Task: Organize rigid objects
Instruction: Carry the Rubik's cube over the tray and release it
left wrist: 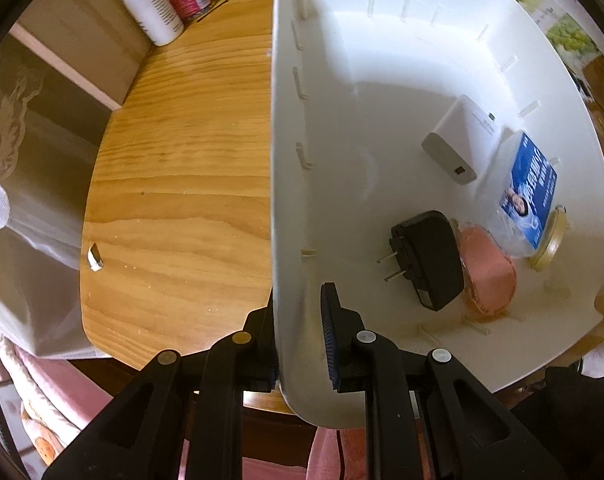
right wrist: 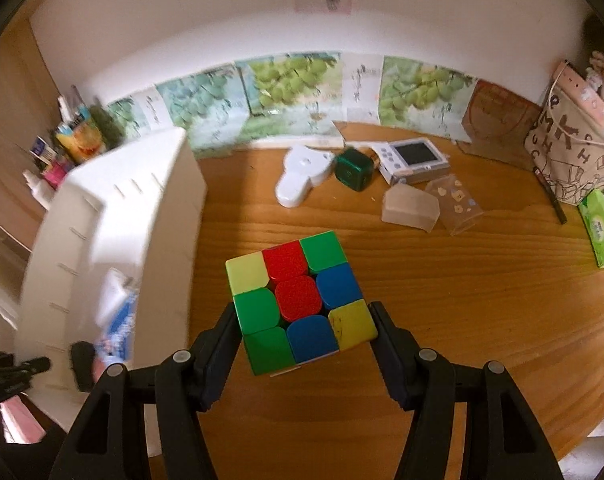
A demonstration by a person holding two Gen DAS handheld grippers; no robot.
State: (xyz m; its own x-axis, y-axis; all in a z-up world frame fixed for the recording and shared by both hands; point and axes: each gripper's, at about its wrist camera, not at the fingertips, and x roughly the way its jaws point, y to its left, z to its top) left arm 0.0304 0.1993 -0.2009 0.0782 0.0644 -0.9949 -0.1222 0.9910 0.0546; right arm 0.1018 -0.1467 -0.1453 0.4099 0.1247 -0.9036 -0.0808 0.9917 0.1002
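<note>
Left wrist view: left gripper clamps the white plastic bin wall; inside, at three o'clock, four items, blue-labelled bottle text unreadable. Right gripper grips one multicoloured puzzle cube

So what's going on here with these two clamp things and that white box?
A person is tidying small items into a white bin on a wooden table. The left gripper is clamped on the bin's wall, steadying it. The right gripper holds a puzzle cube above the table beside the bin. Already inside are a black plug adapter, a white charger, a pink-lidded container and a blue-labelled bottle.
</note>
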